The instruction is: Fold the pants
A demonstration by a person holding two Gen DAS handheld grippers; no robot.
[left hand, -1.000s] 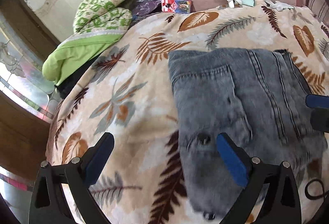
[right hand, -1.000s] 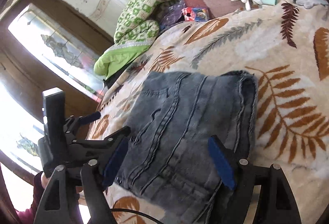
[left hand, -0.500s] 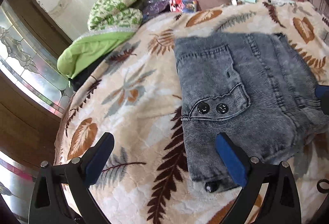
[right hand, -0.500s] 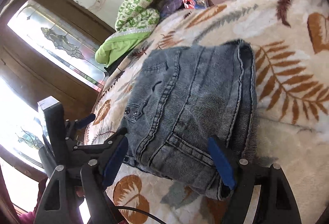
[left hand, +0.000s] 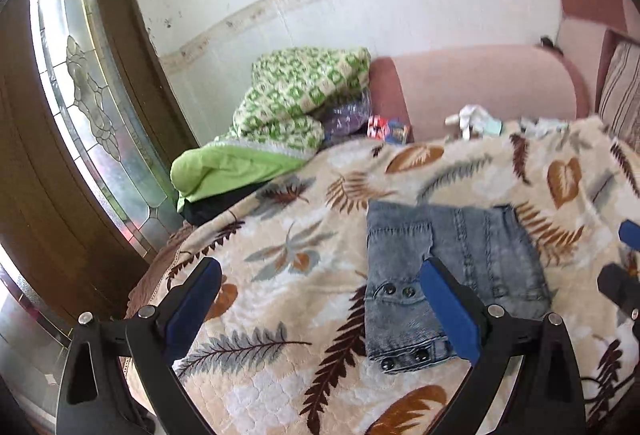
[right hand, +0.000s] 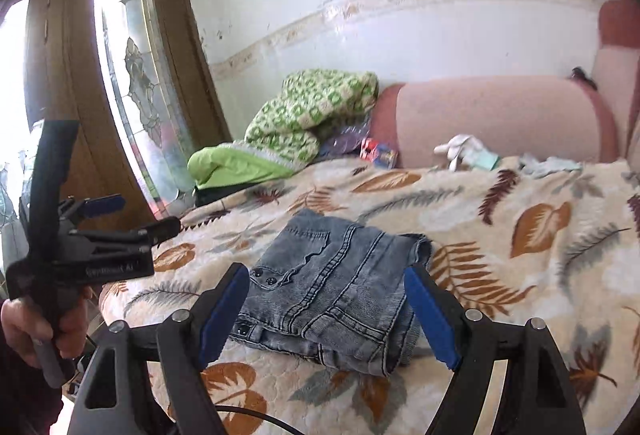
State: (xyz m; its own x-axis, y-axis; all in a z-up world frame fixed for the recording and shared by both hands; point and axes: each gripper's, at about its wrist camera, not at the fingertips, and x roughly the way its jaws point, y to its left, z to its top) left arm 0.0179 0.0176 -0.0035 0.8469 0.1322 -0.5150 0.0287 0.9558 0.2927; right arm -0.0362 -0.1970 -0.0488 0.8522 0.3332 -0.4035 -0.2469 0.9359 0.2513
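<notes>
From the left wrist view, the left gripper (left hand: 320,309) stood wide open and empty at the bottom of the frame, and the pants (left hand: 448,275) lay right of centre as a compact folded bundle on the leaf-print blanket (left hand: 280,235). From the right wrist view, the right gripper (right hand: 328,315) gaped empty too, the bundle lying at lower centre beyond its tips, untouched. The folding looked finished, with nothing obvious left to do.

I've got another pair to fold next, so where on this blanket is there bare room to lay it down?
Free: the blanket right of the folded jeans, and the stretch between the jeans and the green quilt. Crowded: the far edge by the sofa arm, with white gloves and a small box.
</notes>
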